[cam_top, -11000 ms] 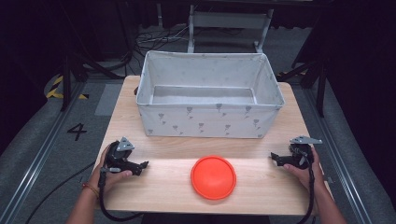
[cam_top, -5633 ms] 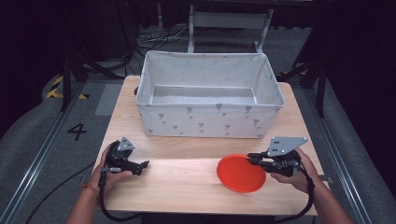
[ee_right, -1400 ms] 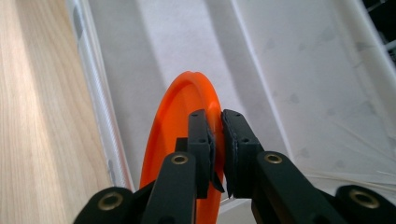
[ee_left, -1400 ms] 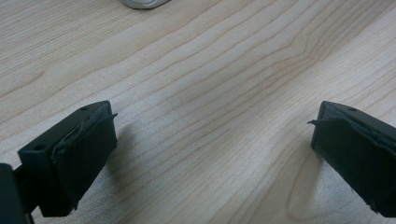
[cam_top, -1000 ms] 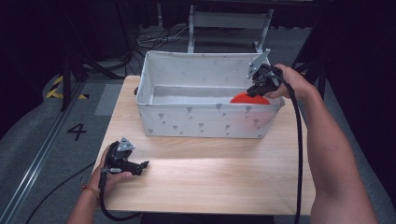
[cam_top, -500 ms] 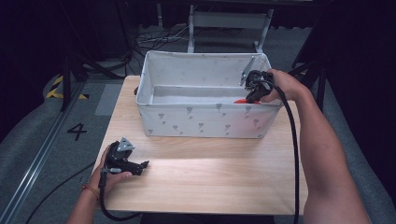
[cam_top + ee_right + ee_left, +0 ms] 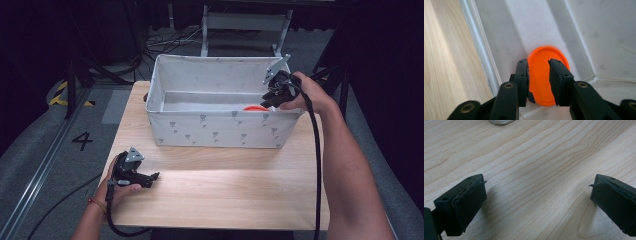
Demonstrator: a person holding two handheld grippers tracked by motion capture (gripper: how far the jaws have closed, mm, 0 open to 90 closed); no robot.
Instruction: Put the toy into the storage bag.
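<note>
on the near left corner of the pale wooden counter (image 7: 225,190) the left tool (image 7: 150,177) rests low on the bare wood in the person's hand, its two black jaws standing wide apart with nothing between them, as the left gripper view makes plain. the near and middle stretch of the counter carries nothing else. farther back, along the far edge, sits the white fabric storage bin with a faint grey print (image 7: 220,132), open at the top. the right tool (image 7: 267,100) is held over the bin's right end, tipped down past the rim, the person's arm reaching along the right side of the counter. in the right gripper view the flat round orange plastic disc (image 7: 546,77) lies down in the bin's corner against the near wall, and the jaws stand a little apart on either side of it; they look parted and clear of the disc's faces, though whether one pad grazes its edge cannot be told. from above, a sliver of orange shows inside the bin near its right end. judging by this, the carrying is done and the disc is inside the bin; what seems left is to lift the right tool out over the rim.
</note>
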